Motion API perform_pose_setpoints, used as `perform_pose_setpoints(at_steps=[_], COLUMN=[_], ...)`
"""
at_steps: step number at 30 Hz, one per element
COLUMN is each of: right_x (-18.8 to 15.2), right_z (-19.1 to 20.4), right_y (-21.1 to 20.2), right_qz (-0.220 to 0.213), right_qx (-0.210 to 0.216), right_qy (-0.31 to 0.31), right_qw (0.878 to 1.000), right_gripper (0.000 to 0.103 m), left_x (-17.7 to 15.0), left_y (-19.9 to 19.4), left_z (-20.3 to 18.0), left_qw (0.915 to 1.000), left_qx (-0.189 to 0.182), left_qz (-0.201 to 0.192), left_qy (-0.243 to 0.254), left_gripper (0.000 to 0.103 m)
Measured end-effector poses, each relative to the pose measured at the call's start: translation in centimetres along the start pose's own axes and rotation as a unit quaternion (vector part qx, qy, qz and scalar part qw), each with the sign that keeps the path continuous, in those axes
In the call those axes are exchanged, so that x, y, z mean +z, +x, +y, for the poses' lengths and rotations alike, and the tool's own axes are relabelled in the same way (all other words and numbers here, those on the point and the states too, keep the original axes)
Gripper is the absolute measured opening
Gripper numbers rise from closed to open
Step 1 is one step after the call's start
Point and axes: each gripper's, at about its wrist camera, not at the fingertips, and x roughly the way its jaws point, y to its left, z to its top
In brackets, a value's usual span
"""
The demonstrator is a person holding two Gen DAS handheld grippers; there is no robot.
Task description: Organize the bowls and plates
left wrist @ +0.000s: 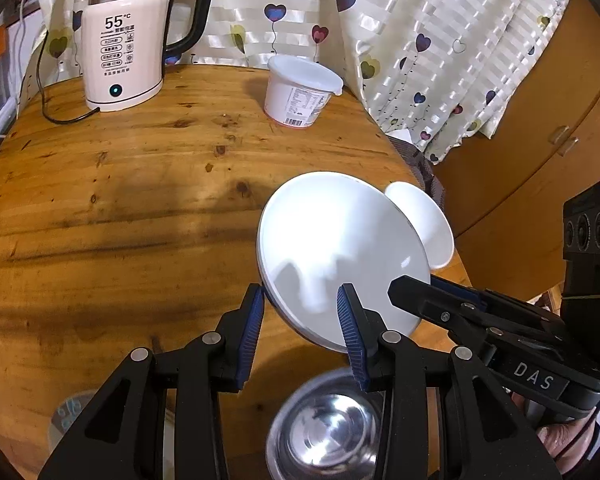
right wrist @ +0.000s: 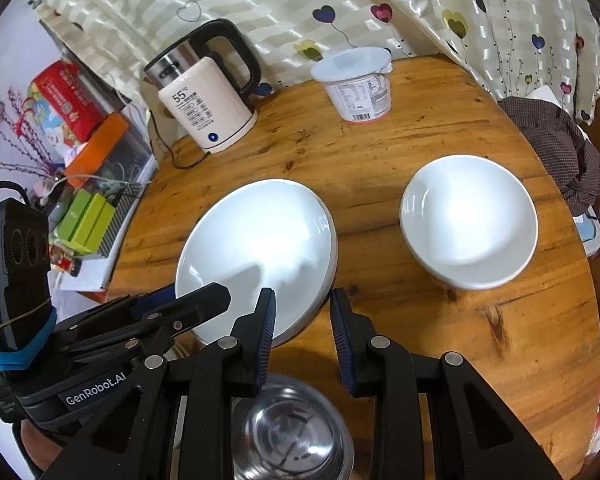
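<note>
A large white plate (left wrist: pixel 340 232) (right wrist: pixel 256 240) hangs tilted over the round wooden table (left wrist: pixel 140 208), held from two sides. My left gripper (left wrist: pixel 302 296) is shut on its near rim, one blue pad under the edge and one on top. My right gripper (right wrist: pixel 302 296) is shut on the rim too, and shows in the left wrist view (left wrist: pixel 416 284) at the plate's right edge. The left gripper (right wrist: pixel 204 296) reaches the plate's left edge. A smaller white deep plate (right wrist: pixel 468 220) (left wrist: pixel 424 224) rests on the table to the right. A steel bowl (left wrist: pixel 324 432) (right wrist: pixel 288 432) sits below both grippers.
An electric kettle (left wrist: pixel 124 56) (right wrist: pixel 208 108) with its cord stands at the back left, a lidded white tub (left wrist: pixel 300 92) (right wrist: pixel 360 84) at the back. A heart-patterned curtain hangs behind. A dark checked cloth (right wrist: pixel 560 148) lies past the table's right edge; boxes (right wrist: pixel 88 216) crowd the left.
</note>
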Motion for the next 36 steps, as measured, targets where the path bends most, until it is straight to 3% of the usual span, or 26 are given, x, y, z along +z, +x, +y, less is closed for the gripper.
perform_pose_setpoints(at_steps=[20, 36], right_x=[-5.5, -9.8], right_z=[1.7, 0.5], right_y=[-3.7, -3.3], right_qz=[0.002, 0.037], right_qx=[0.014, 0.015], right_qy=[-0.019, -0.011], right_qw=[1.0, 0.999], right_gripper=[0.028, 0.028], left_x=[-5.8, -10.6], left_y=[-4.0, -2.8], left_z=[-1.7, -2.2], left_qw=[0.9999, 0.9996], left_qx=[0.008, 0.012], left_qz=[-0.013, 0.018], left_qy=[-0.004, -0.017], left_gripper=[0.039, 0.039])
